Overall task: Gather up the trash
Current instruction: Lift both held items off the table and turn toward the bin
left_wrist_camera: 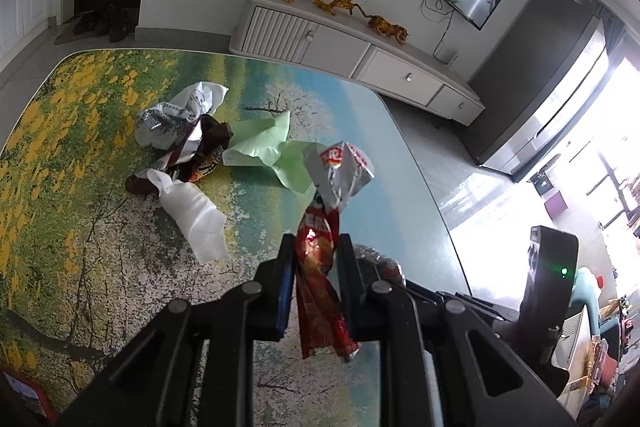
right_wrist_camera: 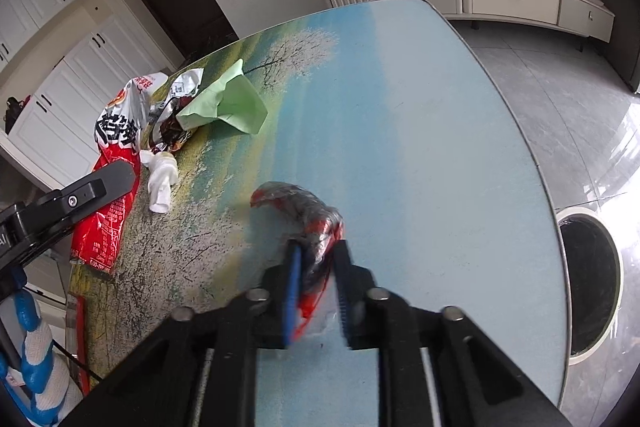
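Note:
My left gripper (left_wrist_camera: pixel 316 247) is shut on a long red snack bag (left_wrist_camera: pixel 320 267) whose silver top sticks up past the fingertips. In the right wrist view the same bag (right_wrist_camera: pixel 108 187) hangs at the left under one left finger (right_wrist_camera: pixel 96 183). My right gripper (right_wrist_camera: pixel 318 251) points down at the table, shut on a crumpled red and clear wrapper (right_wrist_camera: pixel 304 211) that lies on the blue part of the tabletop. Farther back, a silver-white wrapper (left_wrist_camera: pixel 180 115), a brown wrapper (left_wrist_camera: pixel 200 155), a green tissue (left_wrist_camera: pixel 264 143) and a white tissue (left_wrist_camera: pixel 192 215) lie in a pile.
The table (right_wrist_camera: pixel 420 87) has a painted landscape top and a rounded edge on the right. A round bin with a black liner (right_wrist_camera: pixel 592 287) stands on the floor beside it. A white TV cabinet (left_wrist_camera: pixel 360 55) runs along the far wall. A gloved hand (right_wrist_camera: pixel 36 367) shows at the lower left.

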